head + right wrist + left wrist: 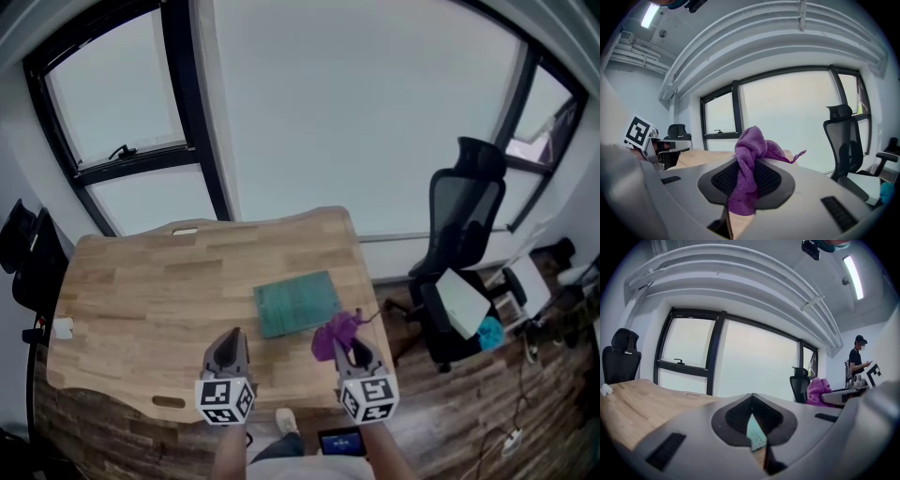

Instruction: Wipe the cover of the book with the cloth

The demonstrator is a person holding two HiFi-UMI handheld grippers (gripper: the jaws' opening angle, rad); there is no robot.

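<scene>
Nearest me, my left gripper (228, 349) has its fingers pressed together on nothing, and my right gripper (354, 354) has its fingers clamped on the purple cloth (334, 335). Just beyond both, the teal book (296, 302) lies on the desk (141, 281). Its long axis runs left to right, and its near right corner is closest to the cloth.

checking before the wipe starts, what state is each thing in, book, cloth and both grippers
teal book, closed, flat on the wooden table
purple cloth, bunched up, pinched in the right gripper
left gripper, shut, nothing held
right gripper, shut on the purple cloth
</scene>
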